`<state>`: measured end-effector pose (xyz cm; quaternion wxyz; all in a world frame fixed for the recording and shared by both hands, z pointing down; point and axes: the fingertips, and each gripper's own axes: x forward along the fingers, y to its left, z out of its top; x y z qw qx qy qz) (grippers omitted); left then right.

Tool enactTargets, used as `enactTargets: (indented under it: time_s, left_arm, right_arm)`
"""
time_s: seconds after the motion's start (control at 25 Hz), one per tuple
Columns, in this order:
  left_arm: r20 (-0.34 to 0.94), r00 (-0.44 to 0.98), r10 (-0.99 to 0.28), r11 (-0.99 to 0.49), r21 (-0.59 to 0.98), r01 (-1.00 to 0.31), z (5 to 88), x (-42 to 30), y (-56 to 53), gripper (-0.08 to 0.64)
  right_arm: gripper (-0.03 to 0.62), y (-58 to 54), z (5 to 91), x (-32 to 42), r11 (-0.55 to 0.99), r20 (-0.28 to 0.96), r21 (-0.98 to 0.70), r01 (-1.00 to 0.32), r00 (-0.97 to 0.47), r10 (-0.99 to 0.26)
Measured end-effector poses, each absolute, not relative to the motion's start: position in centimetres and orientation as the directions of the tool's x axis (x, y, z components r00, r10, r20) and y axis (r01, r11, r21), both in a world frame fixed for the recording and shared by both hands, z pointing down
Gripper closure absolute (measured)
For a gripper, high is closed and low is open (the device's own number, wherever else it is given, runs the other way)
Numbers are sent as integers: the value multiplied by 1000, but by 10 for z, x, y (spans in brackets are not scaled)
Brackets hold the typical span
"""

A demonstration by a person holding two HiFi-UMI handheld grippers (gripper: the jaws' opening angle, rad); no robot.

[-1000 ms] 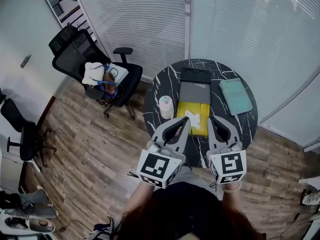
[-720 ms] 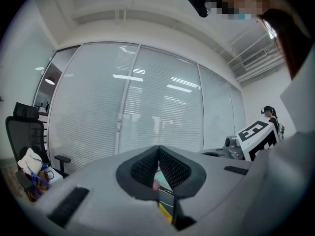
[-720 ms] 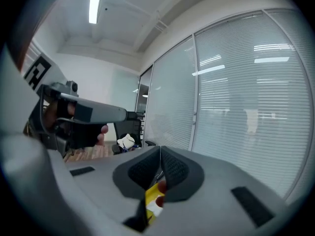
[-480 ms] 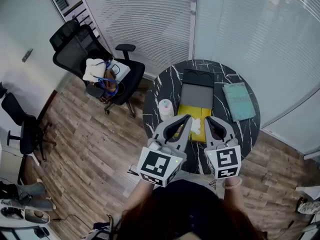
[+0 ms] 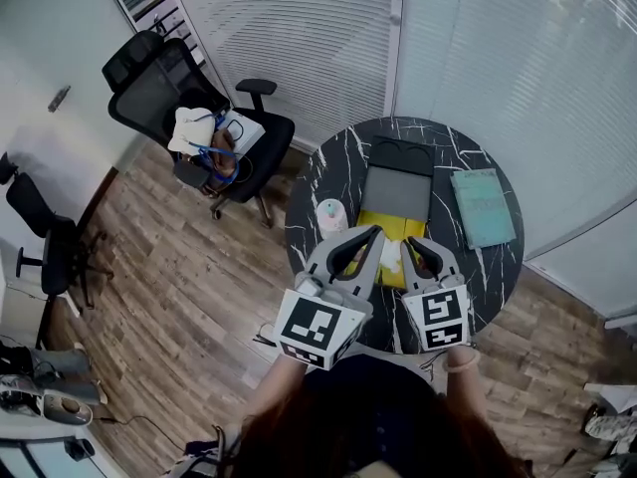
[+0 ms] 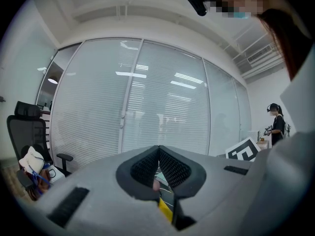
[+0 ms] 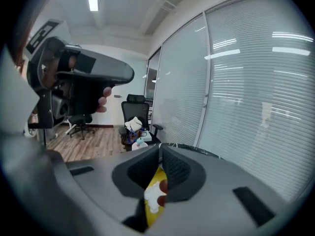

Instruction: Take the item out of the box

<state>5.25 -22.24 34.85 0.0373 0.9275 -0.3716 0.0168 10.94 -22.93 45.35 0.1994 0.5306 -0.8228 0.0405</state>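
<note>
Left gripper (image 5: 374, 234) and right gripper (image 5: 409, 248) clenched over round marble table (image 5: 331, 167); wood floor (image 5: 169, 267).

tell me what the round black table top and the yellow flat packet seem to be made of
Round black table top: looks like marble or a marble-print laminate, going by the white veins across the black; which one can't be told. Yellow flat packet: probably thin plastic film or printed card, flat with a printed white and brown picture; finish unclear.
</note>
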Motion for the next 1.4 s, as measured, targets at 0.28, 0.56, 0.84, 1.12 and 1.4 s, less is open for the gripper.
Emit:
enactTargets:
  time_s: [0.28,0.56,0.84,1.12,1.4]
  left_arm:
    - [65,724,-687,-720,69,-690,352,57,-230,534]
    - [77,720,-690,-715,84,-694,354,59,-237,534]
    - [91,715,-693,-710,81,-699,361,60,-241,534]
    - [108,695,-711,-690,79,-719,366,57,-247,534]
    - [130,682,-720,-677,87,-731,372,55,-249,534]
  right_arm:
    - [565,-238,490,108,482,440,146,-864,-380,-814]
    - [502,-246,527,112,513,510,171,-841,-370,-777]
    - [497,-252,568,110,551,579,196,-811,-357,-733]
    - [492,-261,612,107,603,651,207,-770,-352,-673]
    - [491,-267,644,99,650,701,217,-729,-347,-623]
